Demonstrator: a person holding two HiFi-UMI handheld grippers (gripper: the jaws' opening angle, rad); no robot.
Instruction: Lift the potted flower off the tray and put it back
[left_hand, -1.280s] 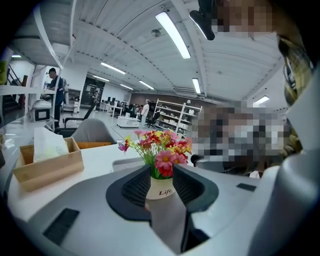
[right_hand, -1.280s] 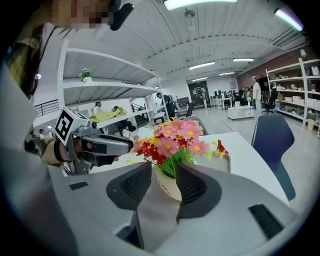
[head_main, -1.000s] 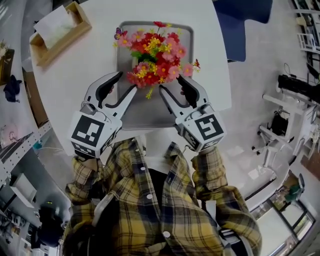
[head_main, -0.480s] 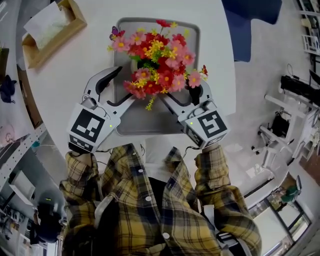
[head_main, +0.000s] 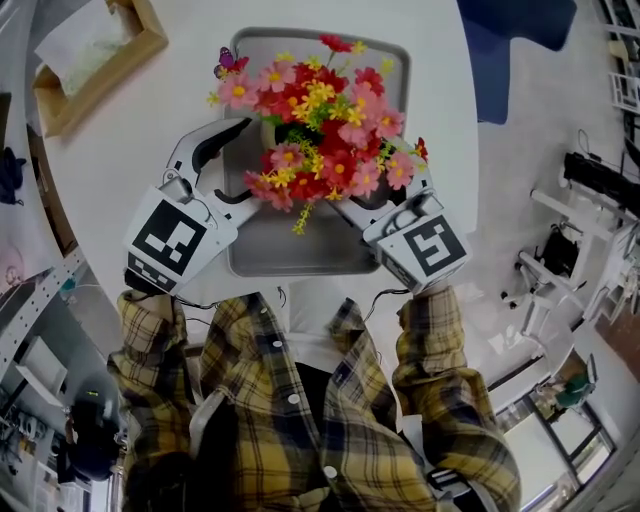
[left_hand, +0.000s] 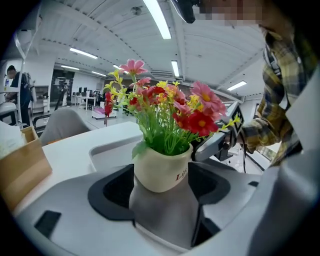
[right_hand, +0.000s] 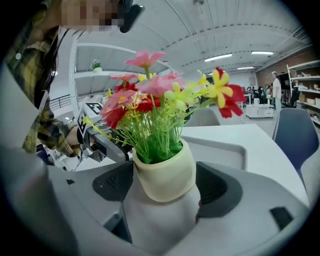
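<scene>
The potted flower, a cream pot (left_hand: 162, 170) with red, pink and yellow blooms (head_main: 320, 120), stands on the grey tray (head_main: 300, 250) on the white table. My left gripper (head_main: 250, 155) flanks it from the left and my right gripper (head_main: 375, 195) from the right, their tips hidden under the blooms. In the left gripper view the pot sits between the dark pads (left_hand: 115, 190) of the left gripper (left_hand: 162, 189). In the right gripper view the pot (right_hand: 164, 172) stands between the right gripper (right_hand: 165, 189) and its pads (right_hand: 217, 187). Both pairs of jaws are opening around the pot.
A wooden tissue box (head_main: 95, 55) sits at the table's far left. A blue chair (head_main: 520, 50) stands beyond the table's right edge. The white table (head_main: 130, 170) shows bare left of the tray; its near edge is right behind the tray.
Both grippers and the pot have come down onto the tray. Both pairs of jaws have spread wider around the pot.
</scene>
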